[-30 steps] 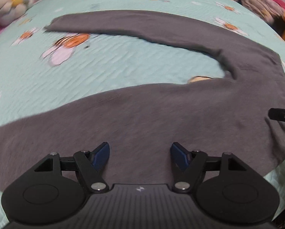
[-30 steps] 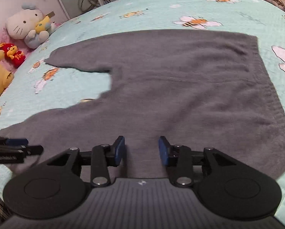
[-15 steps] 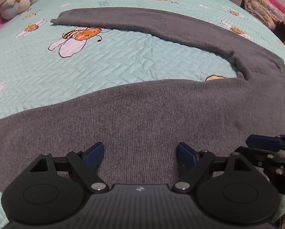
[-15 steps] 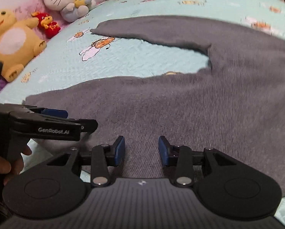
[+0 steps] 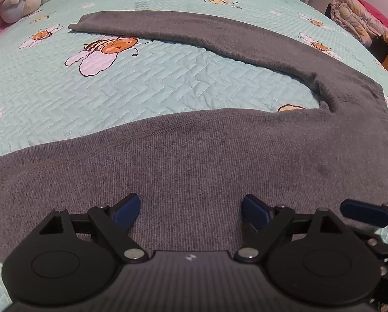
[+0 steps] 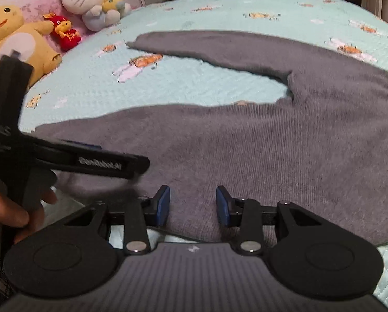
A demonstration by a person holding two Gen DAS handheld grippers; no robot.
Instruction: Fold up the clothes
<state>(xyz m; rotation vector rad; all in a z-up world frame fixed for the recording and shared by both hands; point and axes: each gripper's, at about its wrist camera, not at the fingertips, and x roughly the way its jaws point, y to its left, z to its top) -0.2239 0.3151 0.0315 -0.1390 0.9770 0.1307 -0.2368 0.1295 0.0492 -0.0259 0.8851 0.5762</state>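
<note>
Since a second ago you have swung both cameras leftward, and your two grippers are now sitting close together over the near leg. On the far left, the plush toys (image 6: 95, 0) are lining the edge of the quilted bed (image 5: 155, 83). The grey trousers (image 5: 207, 161) are lying spread flat on it, both legs running out to your left and splayed apart, with bare quilt showing between them. Your left gripper (image 5: 190, 209) is hovering wide open over the near leg, holding nothing. Your right gripper (image 6: 192, 205) is standing narrower but also empty, just above the near edge; whether its fingers are touching the cloth is hard to say. No fold is showing, so all the folding is still lying ahead of you.
</note>
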